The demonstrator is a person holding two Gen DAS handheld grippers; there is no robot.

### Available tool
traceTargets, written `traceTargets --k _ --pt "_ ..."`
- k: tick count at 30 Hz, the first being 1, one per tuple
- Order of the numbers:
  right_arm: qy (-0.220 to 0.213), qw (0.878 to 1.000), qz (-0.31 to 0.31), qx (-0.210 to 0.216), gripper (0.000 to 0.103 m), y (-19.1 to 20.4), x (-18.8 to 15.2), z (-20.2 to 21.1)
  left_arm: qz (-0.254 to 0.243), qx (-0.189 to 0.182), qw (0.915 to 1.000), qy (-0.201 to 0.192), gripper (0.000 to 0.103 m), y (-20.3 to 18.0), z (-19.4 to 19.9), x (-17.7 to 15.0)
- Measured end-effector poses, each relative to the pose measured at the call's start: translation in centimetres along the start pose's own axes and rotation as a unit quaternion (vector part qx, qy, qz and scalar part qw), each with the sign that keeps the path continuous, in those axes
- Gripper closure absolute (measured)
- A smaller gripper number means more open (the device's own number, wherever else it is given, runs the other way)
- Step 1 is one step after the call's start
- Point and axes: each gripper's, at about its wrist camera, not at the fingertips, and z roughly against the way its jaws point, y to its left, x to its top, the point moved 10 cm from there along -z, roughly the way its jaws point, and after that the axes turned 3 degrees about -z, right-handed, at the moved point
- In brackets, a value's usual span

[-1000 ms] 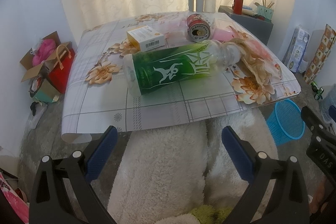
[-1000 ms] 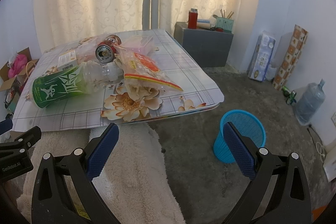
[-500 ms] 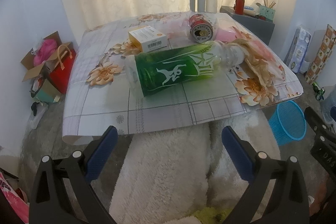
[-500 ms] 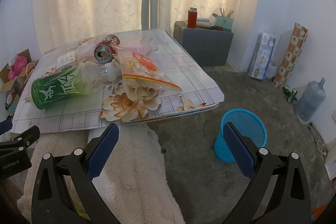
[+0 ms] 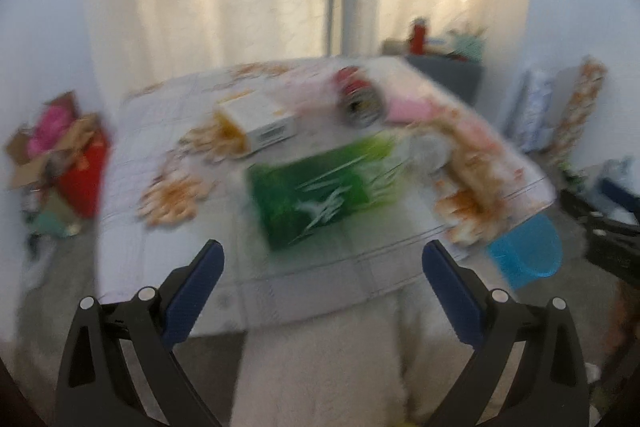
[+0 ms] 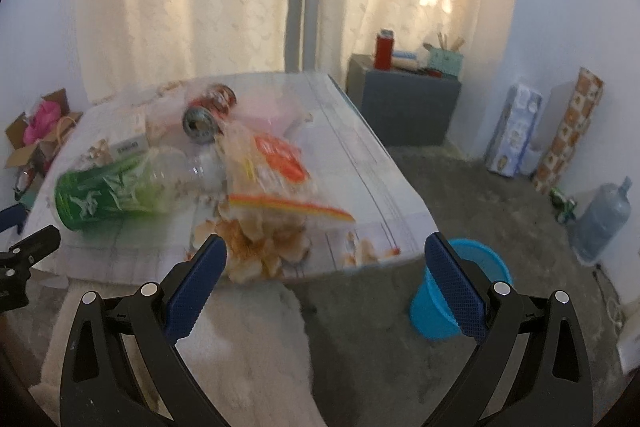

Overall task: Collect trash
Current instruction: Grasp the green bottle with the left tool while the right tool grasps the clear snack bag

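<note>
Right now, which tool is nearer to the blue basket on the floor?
Right. The right tool hangs just left of the blue basket; the left tool faces the green bottle, farther left.

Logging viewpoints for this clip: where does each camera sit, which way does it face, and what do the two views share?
Left wrist: on the left tongs, open, facing the table head-on, centred on the green bottle; the right tongs' black frame shows at the right edge; blurred.
Right wrist: on the right tongs, open, facing the table's right part and the blue bin on the floor; the left tongs' frame shows at the left edge.
Shared: bottle, can, snack bag, bin, curtains.
</note>
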Motion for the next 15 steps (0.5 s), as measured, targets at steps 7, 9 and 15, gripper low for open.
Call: traceTargets --k 7,9,15 --pt "0.002 1.000 -0.006 0.020 0.008 0.7 1.5 -2.1 0.029 -0.084 0.9959 -0.021 0.006 0.0 -1.1 3.5" --pt "0.005 0.999 -0.007 0.036 0.008 1.1 1.7 -2.6 -0.001 -0.078 0.9966 -0.029 0.006 -0.2 -1.7 4.6" --pt "0.001 0.996 0.014 0.085 0.008 1.8 2.5 -3.3 -0.207 -0.081 0.9750 -0.001 0.006 -3.3 -5.0 5.8"
